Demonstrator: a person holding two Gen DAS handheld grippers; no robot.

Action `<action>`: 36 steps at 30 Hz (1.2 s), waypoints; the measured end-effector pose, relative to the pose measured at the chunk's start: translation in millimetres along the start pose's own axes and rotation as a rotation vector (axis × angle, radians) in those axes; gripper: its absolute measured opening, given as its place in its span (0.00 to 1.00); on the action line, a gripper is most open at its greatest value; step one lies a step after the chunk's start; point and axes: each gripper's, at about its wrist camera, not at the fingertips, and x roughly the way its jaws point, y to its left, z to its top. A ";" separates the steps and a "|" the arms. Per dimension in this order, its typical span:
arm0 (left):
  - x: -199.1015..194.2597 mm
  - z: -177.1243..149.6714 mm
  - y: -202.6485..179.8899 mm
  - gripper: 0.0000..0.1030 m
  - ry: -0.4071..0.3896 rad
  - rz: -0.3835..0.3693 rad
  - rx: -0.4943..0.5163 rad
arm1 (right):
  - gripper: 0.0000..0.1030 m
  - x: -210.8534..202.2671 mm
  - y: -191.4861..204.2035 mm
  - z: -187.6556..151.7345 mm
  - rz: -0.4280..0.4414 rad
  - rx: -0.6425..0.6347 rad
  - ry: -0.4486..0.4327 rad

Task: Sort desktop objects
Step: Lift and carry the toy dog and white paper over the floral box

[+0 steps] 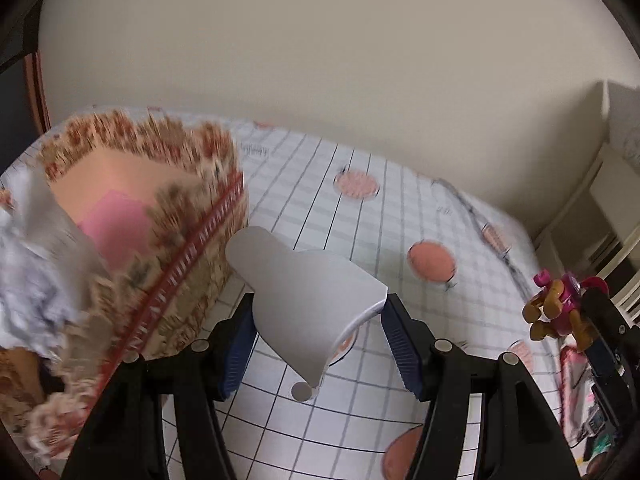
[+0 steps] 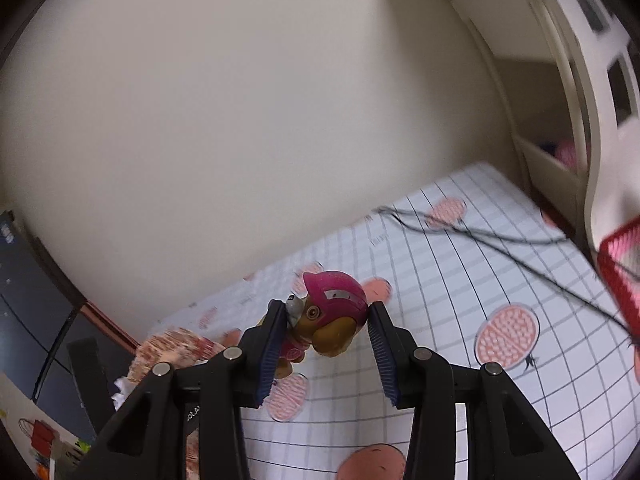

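Note:
My left gripper [image 1: 320, 308] is shut on a flat white plastic piece [image 1: 308, 292], which tilts up between the blue pads above the table. Just left of it stands a floral-patterned box [image 1: 160, 216] with pink paper inside, and crumpled white paper [image 1: 28, 280] lies at its near rim. My right gripper [image 2: 326, 308] is shut on a toy puppy [image 2: 332, 312] with a pink helmet, held in the air over the table. The same toy puppy [image 1: 560, 308] shows at the right edge of the left wrist view. The floral box [image 2: 176, 348] is low on the left in the right wrist view.
The table wears a white grid-patterned cloth [image 1: 360, 208] with pink circles. A black cable [image 2: 480, 236] runs across its far right part. A red-rimmed basket [image 2: 620, 280] sits at the right edge, a cream shelf unit [image 2: 560, 140] behind it. A plain wall backs the table.

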 end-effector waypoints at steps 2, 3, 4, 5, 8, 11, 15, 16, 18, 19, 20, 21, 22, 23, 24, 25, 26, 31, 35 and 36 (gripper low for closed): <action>-15.7 4.8 -0.8 0.62 -0.037 -0.010 -0.007 | 0.44 -7.7 7.1 2.5 0.015 -0.014 -0.021; -23.0 7.3 -0.2 0.62 -0.054 -0.015 -0.011 | 0.44 -12.4 12.7 3.8 0.023 -0.024 -0.033; -30.6 9.6 0.7 0.62 -0.072 -0.022 -0.015 | 0.44 -16.1 16.7 4.6 0.030 -0.031 -0.040; -37.5 11.7 1.8 0.62 -0.088 -0.028 -0.020 | 0.44 -18.6 19.1 4.7 0.036 -0.036 -0.043; -55.0 16.2 7.0 0.62 -0.126 -0.040 -0.033 | 0.44 -24.4 28.0 3.4 0.057 -0.049 -0.051; -67.9 22.2 15.6 0.62 -0.157 -0.045 -0.057 | 0.44 -26.6 37.2 3.5 0.073 -0.061 -0.049; -84.2 26.7 33.4 0.62 -0.193 -0.028 -0.085 | 0.44 -27.3 48.8 3.1 0.086 -0.070 -0.042; -89.0 28.4 40.7 0.62 -0.203 -0.023 -0.098 | 0.44 -26.8 52.5 2.7 0.090 -0.076 -0.037; -95.8 31.6 51.5 0.62 -0.217 -0.016 -0.118 | 0.44 -25.6 60.0 2.8 0.093 -0.063 -0.037; -100.3 33.2 59.3 0.62 -0.227 -0.009 -0.131 | 0.44 -22.7 65.5 1.2 0.096 -0.071 -0.032; -103.3 33.7 64.5 0.62 -0.234 -0.005 -0.140 | 0.44 -20.6 70.1 -1.5 0.101 -0.078 -0.027; -106.6 34.2 70.6 0.62 -0.242 0.000 -0.153 | 0.44 -17.3 77.5 -4.2 0.109 -0.089 -0.021; -110.3 34.4 77.0 0.62 -0.249 0.005 -0.166 | 0.44 -14.3 82.9 -5.9 0.115 -0.096 -0.016; -114.5 34.0 82.7 0.62 -0.257 0.011 -0.180 | 0.44 -11.7 88.4 -7.6 0.121 -0.105 -0.011; -116.5 34.0 89.4 0.62 -0.262 0.016 -0.193 | 0.44 -8.3 94.7 -9.3 0.126 -0.116 -0.006; -119.5 34.5 98.7 0.62 -0.269 0.023 -0.209 | 0.44 -4.9 102.4 -12.0 0.131 -0.131 0.001; -121.2 34.9 104.2 0.62 -0.272 0.028 -0.220 | 0.44 -2.6 108.5 -14.9 0.135 -0.143 0.006; -124.9 35.5 141.4 0.62 -0.279 0.055 -0.289 | 0.44 14.5 138.1 -32.2 0.166 -0.193 0.040; -124.2 34.1 168.1 0.62 -0.277 0.073 -0.331 | 0.44 28.0 159.8 -47.4 0.175 -0.230 0.071; -124.0 33.8 176.1 0.62 -0.277 0.075 -0.345 | 0.44 31.4 165.5 -50.9 0.176 -0.241 0.080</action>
